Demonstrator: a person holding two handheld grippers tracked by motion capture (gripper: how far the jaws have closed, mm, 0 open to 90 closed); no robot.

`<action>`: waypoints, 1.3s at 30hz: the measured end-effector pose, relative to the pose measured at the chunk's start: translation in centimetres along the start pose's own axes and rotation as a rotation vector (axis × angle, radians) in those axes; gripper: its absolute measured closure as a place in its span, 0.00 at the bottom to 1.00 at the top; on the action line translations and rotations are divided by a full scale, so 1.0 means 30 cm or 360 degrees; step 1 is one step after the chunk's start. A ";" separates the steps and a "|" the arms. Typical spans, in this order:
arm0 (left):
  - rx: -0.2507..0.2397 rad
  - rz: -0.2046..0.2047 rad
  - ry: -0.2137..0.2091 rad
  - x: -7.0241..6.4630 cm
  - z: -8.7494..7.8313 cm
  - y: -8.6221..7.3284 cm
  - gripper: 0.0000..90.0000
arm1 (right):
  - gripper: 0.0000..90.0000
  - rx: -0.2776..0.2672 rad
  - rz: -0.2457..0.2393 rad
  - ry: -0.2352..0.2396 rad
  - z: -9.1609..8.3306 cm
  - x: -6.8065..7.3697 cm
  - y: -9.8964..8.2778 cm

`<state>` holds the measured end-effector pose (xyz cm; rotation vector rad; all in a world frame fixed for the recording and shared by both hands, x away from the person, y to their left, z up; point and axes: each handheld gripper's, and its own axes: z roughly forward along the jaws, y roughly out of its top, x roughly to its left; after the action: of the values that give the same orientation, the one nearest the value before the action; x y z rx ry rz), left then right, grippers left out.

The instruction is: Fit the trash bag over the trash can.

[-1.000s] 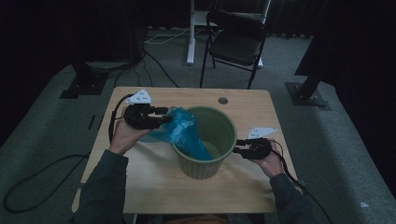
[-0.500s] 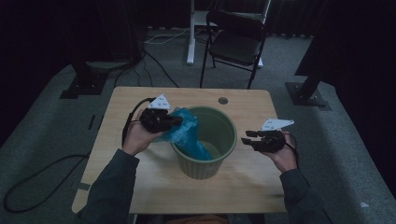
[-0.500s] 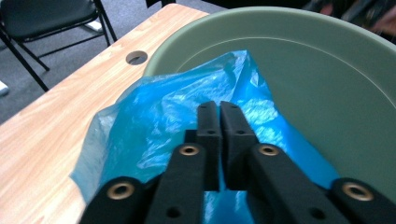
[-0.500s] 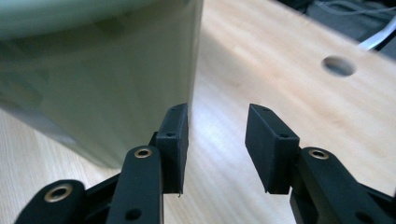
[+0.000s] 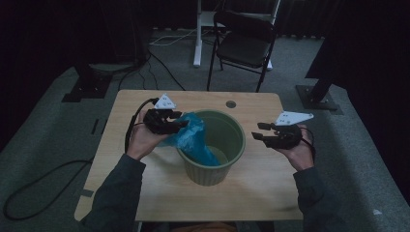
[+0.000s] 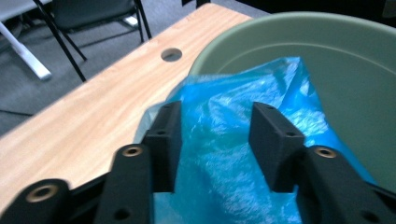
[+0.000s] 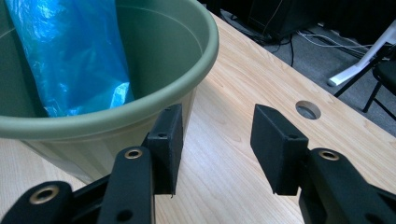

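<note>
— The left gripper [image 5: 180,123] sits at the near-left rim of the pot [image 5: 232,166]. What's it got?

— Nothing clamped. Its jaws have just been opening and stand wide apart; in the left gripper view the blue bag [image 6: 224,140] lies between them, but the pads aren't pressing it.

— And the right gripper [image 5: 257,132]?

— Off to the pot's right, clear of the rim and raised above the table [image 5: 145,193]. Its jaws have been opening too, wide, with only bare wood between them.

— Where's the bag, exactly?

— Draped over the pot's left rim: one part bunched outside by the left gripper, the rest hanging down the inside wall. The right gripper view shows that inner part well, the bag [image 7: 70,56] running down toward the bottom, which the left gripper view hides behind crumpled film.

— Materials?

— The bag is thin, glossy, crinkled plastic, half see-through. The pot [image 7: 154,70] is matt sage green, round, with a thick rolled lip and ribbed sides. The table is pale wood grain with a round cable hole [image 7: 308,109]. From above there's a dark folding chair [image 5: 244,46] on grey carpet beyond.
</note>
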<state>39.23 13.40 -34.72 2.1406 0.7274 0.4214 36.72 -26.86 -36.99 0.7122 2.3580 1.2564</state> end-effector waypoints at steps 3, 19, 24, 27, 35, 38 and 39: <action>0.0026 -0.0045 -0.0031 0.006 0.016 -0.011 0.57 | 0.58 0.0000 -0.0006 0.0004 0.002 0.001 0.010; -0.0003 0.0029 -0.0060 -0.047 0.019 0.041 0.99 | 0.59 -0.0040 -0.0074 0.0031 0.008 0.021 0.092; -0.0012 0.0083 -0.0093 -0.094 0.039 0.072 0.99 | 0.59 -0.0055 -0.0100 0.0093 0.029 0.046 0.138; -0.0010 0.0119 -0.0118 -0.123 0.055 0.089 1.00 | 0.59 -0.0045 -0.0123 0.0122 0.053 0.064 0.166; -0.0019 0.0179 -0.0128 -0.171 0.088 0.124 1.00 | 0.58 -0.0029 -0.0157 0.0246 0.123 0.115 0.227; -0.0038 0.0179 -0.0128 -0.179 0.089 0.135 1.00 | 0.55 -0.0021 -0.0115 0.0291 0.145 0.121 0.238; -0.0049 0.0176 -0.0126 -0.180 0.087 0.137 1.00 | 0.54 -0.0013 -0.0091 0.0316 0.153 0.119 0.240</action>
<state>37.85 6.39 -33.32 2.1624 0.5563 0.4009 38.19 -18.33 -33.68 0.5349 2.5093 1.3680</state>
